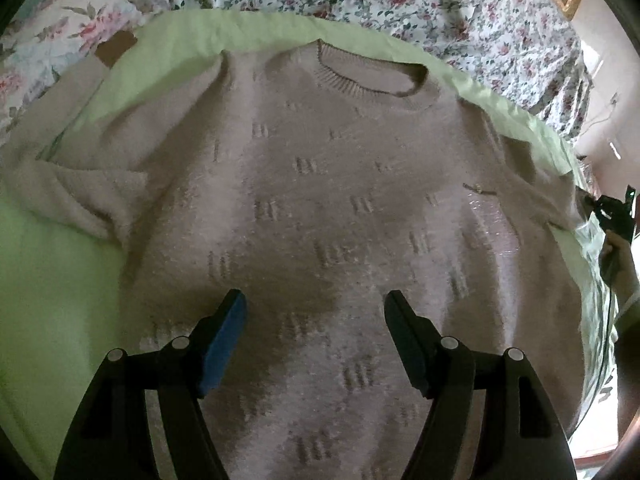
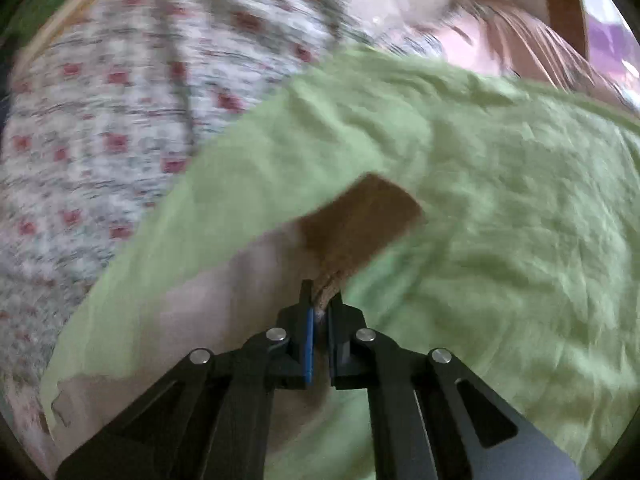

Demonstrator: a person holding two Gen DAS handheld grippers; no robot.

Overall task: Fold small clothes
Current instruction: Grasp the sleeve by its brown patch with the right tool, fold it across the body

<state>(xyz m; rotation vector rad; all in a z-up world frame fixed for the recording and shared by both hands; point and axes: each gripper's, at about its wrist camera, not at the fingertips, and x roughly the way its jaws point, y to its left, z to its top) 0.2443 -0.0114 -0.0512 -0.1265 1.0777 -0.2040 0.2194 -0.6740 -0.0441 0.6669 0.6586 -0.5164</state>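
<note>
Close to us, our left gripper (image 1: 314, 312) hangs open over the lower middle of the sweater (image 1: 320, 200), which lies flat on the green sheet (image 1: 48, 280) with its neck toward the top, while our right gripper (image 2: 320, 300) pinches the brown cuff (image 2: 360, 220), with bare sheet right of it.

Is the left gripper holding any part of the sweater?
No. The left gripper hangs open above the sweater, its fingers spread apart with nothing pinched between them.
</note>
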